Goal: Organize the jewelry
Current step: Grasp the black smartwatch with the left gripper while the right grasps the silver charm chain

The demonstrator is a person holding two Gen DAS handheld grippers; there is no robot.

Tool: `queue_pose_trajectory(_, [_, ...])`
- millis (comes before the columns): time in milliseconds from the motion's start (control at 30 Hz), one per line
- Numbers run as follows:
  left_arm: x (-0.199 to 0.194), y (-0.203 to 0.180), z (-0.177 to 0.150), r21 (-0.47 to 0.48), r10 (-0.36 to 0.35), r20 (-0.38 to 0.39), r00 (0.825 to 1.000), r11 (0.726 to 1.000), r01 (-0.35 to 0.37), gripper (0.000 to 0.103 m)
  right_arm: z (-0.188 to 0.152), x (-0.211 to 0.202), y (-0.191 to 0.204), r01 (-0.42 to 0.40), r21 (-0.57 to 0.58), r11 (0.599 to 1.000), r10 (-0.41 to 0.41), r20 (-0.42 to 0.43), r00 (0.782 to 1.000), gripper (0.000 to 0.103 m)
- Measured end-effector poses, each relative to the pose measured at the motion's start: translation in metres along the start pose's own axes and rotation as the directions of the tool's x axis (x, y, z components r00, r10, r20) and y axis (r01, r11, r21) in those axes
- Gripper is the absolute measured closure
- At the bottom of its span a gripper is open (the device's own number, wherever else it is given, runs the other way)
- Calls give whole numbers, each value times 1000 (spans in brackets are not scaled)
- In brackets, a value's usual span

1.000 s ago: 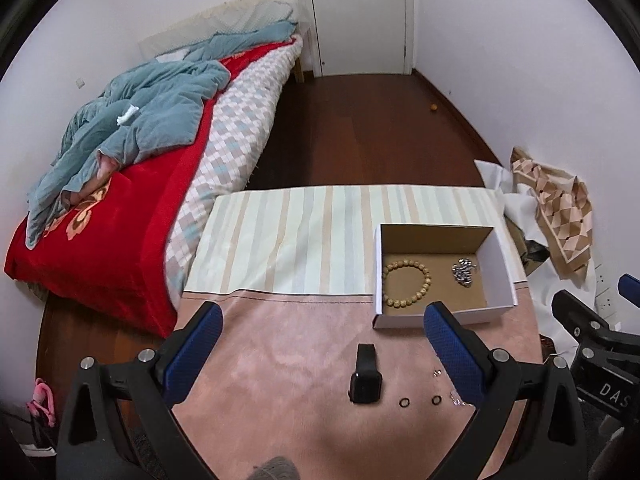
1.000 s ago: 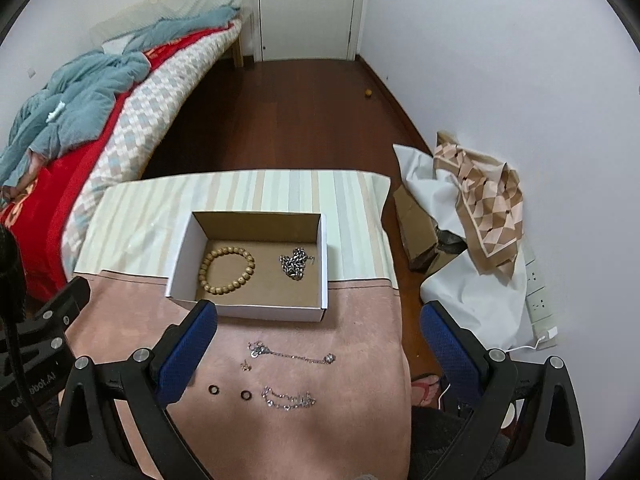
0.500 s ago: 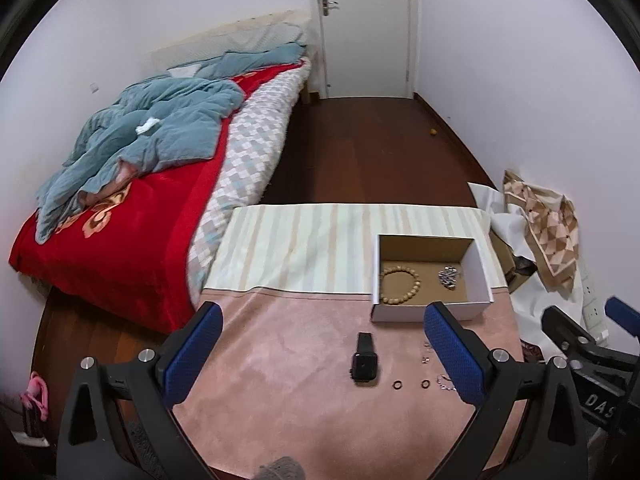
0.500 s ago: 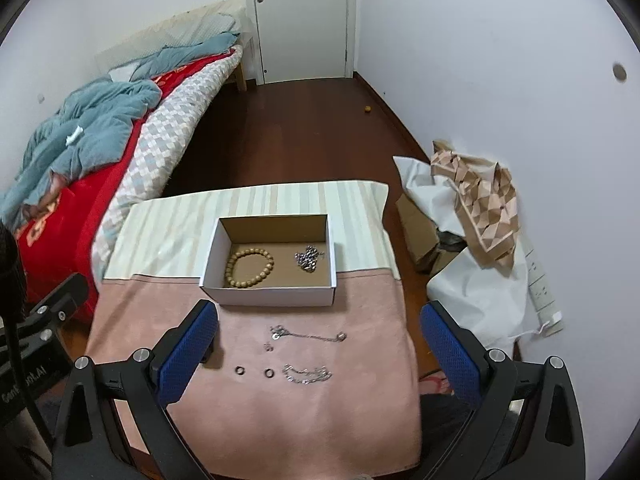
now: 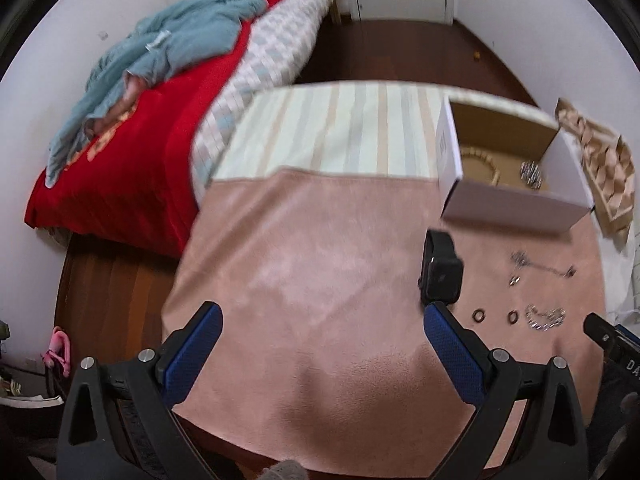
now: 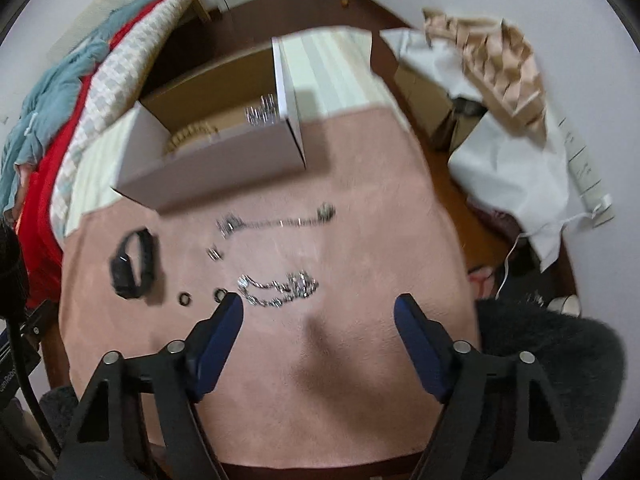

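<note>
Between the blue pads of the right gripper (image 6: 318, 312), nothing is being held; its jaws are closing over bare pink cloth (image 6: 320, 360), still well apart. Just beyond its left fingertip a silver chain bracelet (image 6: 278, 286) is lying bunched on the cloth, with two small dark rings (image 6: 185, 298) sitting beside it. Farther out, a longer silver chain (image 6: 276, 220) is stretching across the cloth, a tiny silver piece (image 6: 214, 253) is lying near its left end, and a black watch (image 6: 132, 258) is resting to the left. Beyond them, a white cardboard box (image 6: 212, 176) is sitting open, holding a wooden bead bracelet (image 6: 190, 136) and a silver chain cluster (image 6: 262, 114).

Between the pads of the left gripper (image 5: 320, 312), wide apart, nothing is being gripped; only cloth is showing there. That watch (image 5: 440, 268) is lying just past its right fingertip. Off to the left, a bed with a red cover (image 5: 120, 160) is standing beside the table.
</note>
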State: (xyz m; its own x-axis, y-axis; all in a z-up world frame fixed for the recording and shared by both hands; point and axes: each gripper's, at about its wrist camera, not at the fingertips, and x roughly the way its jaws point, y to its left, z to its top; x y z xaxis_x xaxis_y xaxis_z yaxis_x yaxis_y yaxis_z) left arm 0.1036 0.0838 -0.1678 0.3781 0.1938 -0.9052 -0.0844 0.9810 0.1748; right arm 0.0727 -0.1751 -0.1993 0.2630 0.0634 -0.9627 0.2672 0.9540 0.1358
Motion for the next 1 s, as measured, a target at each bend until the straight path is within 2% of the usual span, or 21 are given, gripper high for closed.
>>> queue_pose_trajectory(167, [29,-14,2,11,-31,-59,998,999,32,0,-3,31,2,7,4,1000,-6,-30,1000,33])
queue_pose_trajectory(300, [49,-30,8,9,-112,-122,986,993,114,1,-3,45,1,5,16,1000,-4,-46,999,34])
queue_pose_trajectory(500, [64,-57,15,46,-175,-147,973,982,184,1,1,47,2,12,18,1000,-12,-19,1000,35])
queue_pose_trajectory(567, [67,-65,15,69,-175,-149,973,980,187,12,3,48,5,25,9,1000,-25,-14,1000,35])
queue_pose_trajectory(600, [70,-68,15,80,-171,-154,973,980,184,25,2,48,7,37,0,999,-37,-11,999,37])
queue_pose_trajectory(633, [72,-70,16,87,-171,-160,972,979,187,45,3,48,8,50,-10,999,-50,-7,999,40])
queue_pose_trajectory(700, [77,-73,13,91,-186,-181,966,974,205,72,2,47,11,82,-25,996,-82,7,997,54])
queue_pose_trajectory(767, [76,-74,10,98,-191,-172,966,973,210,72,2,46,13,98,-33,995,-97,17,995,63])
queue_pose_trajectory(833, [73,-75,6,117,-185,-163,969,972,205,72,3,45,14,85,-39,996,-84,27,996,87])
queue_pose_trajectory(1000, [66,-73,-2,119,-179,-151,972,973,198,72,0,42,13,20,-15,1000,-20,37,999,98])
